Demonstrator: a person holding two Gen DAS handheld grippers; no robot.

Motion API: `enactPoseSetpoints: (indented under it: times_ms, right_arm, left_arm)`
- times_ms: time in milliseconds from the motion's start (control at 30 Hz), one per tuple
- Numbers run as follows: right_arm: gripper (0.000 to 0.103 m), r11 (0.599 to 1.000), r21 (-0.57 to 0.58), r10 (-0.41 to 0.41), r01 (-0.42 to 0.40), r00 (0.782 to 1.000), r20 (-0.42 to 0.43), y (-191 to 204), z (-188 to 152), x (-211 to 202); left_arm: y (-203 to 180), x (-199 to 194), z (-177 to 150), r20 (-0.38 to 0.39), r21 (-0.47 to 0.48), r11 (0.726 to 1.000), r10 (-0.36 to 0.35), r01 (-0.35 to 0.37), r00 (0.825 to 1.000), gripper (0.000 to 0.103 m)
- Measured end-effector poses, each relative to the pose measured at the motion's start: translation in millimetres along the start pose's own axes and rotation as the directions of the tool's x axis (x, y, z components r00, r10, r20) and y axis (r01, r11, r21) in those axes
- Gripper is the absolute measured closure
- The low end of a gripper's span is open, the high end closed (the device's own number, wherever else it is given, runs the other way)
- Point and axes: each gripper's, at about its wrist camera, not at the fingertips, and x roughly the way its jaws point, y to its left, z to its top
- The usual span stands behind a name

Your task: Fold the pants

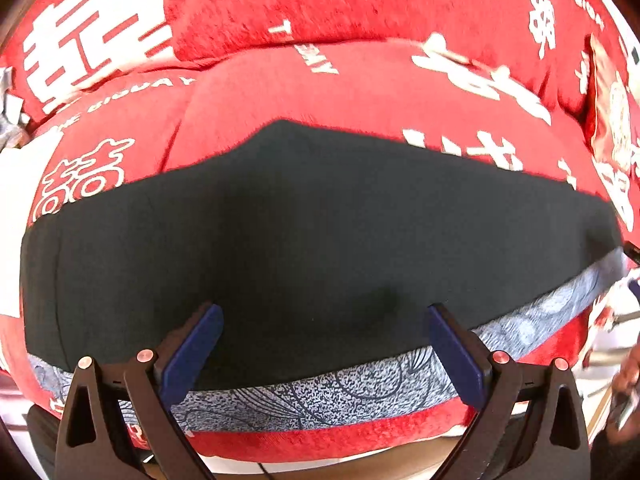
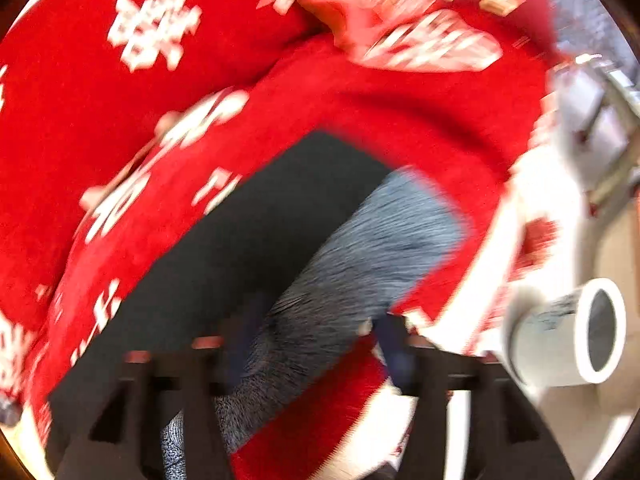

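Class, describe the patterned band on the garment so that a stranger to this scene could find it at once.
Start at the red sofa cover with white characters. On it lie dark folded pants. Along their near edge runs the blue-grey patterned band, the only speckled, swirled strip there.

Red plush sofa cover (image 1: 360, 92) with white characters, white mug (image 2: 568, 336), pale floor (image 2: 580, 416)

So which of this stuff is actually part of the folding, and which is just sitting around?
Part of the job:
- black pants with a grey patterned band
- left tongs, open above the pants
- right tongs, open, blurred

Just lying about:
- red sofa cover with white characters
- white mug
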Motion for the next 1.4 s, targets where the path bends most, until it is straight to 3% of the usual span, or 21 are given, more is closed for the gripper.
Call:
enactPoseSetpoints:
  times_ms: [100, 200, 333, 400, 467, 567, 700, 800, 900, 1000, 1100, 1200, 1267, 1300, 1333, 1400]
  right_arm:
    - [0.017, 0.987, -0.158, 0.035, -0.026, 0.998, 0.055, 46.9, -20.5, -30.7]
    - [0.014, 0.931, -0.345, 0.104, -0.119, 0.993, -0.062, 115.4, -60.6, -32.1]
    - [0.014, 0.914, -0.385, 0.054, -0.128, 0.979, -0.197, 163.0, -106.1, 0.6]
    - [0.014, 0.928, -0.365, 0.001, -0.076, 0.98, -0.201, 157.6, -106.0, 18.0]
    - [0.014, 0.948, -0.304, 0.037, -0.092, 0.983, -0.182, 139.3, -91.0, 25.2]
    - [0.013, 0.971, -0.238, -0.045, 0.012, 0.99, -0.134, 107.1, -50.1, 43.4]
    - [0.001, 0.996, -0.073, -0.051, 0.042, 0.99, -0.131, 61.8, 9.4, 82.3]
    - [0.001, 0.996, -0.023, -0.085, 0.083, 0.987, -0.138, 55.0, 31.2, 88.3]
    - [0.001, 0.996, 0.028, -0.075, 0.08, 0.987, -0.141, 54.9, 26.4, 69.2]
    - [0.001, 0.998, -0.067, -0.022, 0.015, 0.994, -0.106, 74.6, -11.8, 30.5]
    - [0.001, 0.973, -0.222, 0.034, -0.06, 0.993, -0.116, 105.9, -58.2, 6.7]
    - [0.001, 0.955, -0.284, 0.044, -0.086, 0.987, -0.153, 121.5, -89.2, 6.0]
    - [0.001, 0.962, -0.272, -0.016, -0.028, 0.988, -0.157, 112.9, -88.6, 19.8]
    - [0.001, 0.974, -0.225, -0.02, -0.02, 0.985, -0.174, 98.6, -80.6, 30.1]
    - [0.001, 0.988, -0.143, 0.025, -0.055, 0.98, -0.199, 78.2, -68.5, 40.7]
    - [0.001, 0.999, -0.052, -0.003, -0.005, 0.986, -0.168, 45.3, -45.1, 48.8]
  left_arm:
    - [4.6, 0.7, 1.5, 0.005, -0.052, 0.999, -0.001, 0.001, 1.0, 0.001]
    - [15.4, 6.2, -1.6, -0.005, -0.096, 0.995, 0.022, -0.023, 1.0, 0.001]
    - [40.7, 18.9, -8.3, -0.055, -0.142, 0.988, 0.046, -0.053, 0.997, 0.001]
    - [56.1, 27.2, -12.2, -0.077, -0.163, 0.982, 0.078, -0.09, 0.994, 0.001]
    - [71.5, 31.9, -14.3, -0.071, -0.194, 0.977, 0.075, -0.088, 0.995, 0.001]
    - [75.8, 33.7, -11.4, -0.063, -0.196, 0.976, 0.078, -0.089, 0.995, 0.001]
    - [70.4, 35.2, -9.7, -0.052, -0.175, 0.979, 0.1, -0.108, 0.994, 0.001]
    - [73.9, 35.2, -6.2, -0.065, -0.171, 0.98, 0.091, -0.101, 0.994, 0.001]
    - [71.9, 24.7, -6.5, -0.059, -0.168, 0.982, 0.082, -0.091, 0.995, 0.001]
    - [52.9, 9.8, -11.1, -0.023, -0.11, 0.993, 0.046, -0.049, 0.999, 0.001]
    - [9.5, 5.9, -23.7, -0.026, 0.055, 0.998, 0.007, -0.006, 1.0, 0.001]
    - [-31.3, 10.2, -37.2, -0.024, 0.223, 0.975, 0.0, 0.005, 1.0, 0.001]
    - [-30.9, 21.0, -36.8, -0.045, 0.221, 0.975, 0.028, -0.018, 0.999, 0.001]
    - [-25.6, 27.1, -34.5, -0.063, 0.194, 0.981, 0.042, -0.029, 0.997, 0.001]
    - [-14.3, 33.5, -31.3, -0.087, 0.15, 0.988, 0.046, -0.033, 0.995, 0.001]
    - [1.6, 30.6, -25.9, -0.078, 0.097, 0.995, 0.001, 0.006, 0.997, 0.001]
